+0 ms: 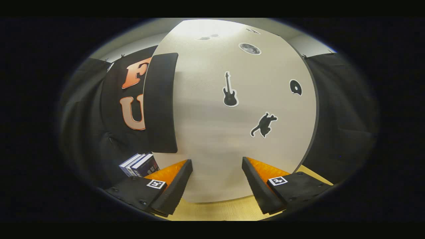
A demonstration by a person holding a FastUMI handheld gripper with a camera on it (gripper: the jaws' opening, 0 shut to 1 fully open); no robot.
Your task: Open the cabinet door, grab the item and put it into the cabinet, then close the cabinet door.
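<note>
Tool (217,181) open, fingers spread wide, nothing between them; cabinet door (232,132) directly ahead, its pale face carrying guitar (230,90), cat (264,125) and moon (249,48) stickers. Black handle (161,103) stands along the door's left edge; door looks closed, so the cabinet's contents cannot be told. Books (139,165) stand below the handle, left of the door, on the counter (215,210); probably the item to load. Judgement: door is a stiff flat panel, smooth, no purchase on its face; take it by the handle, which looks padded and broad. Books likely stiff and fairly heavy; grip across the spines.
</note>
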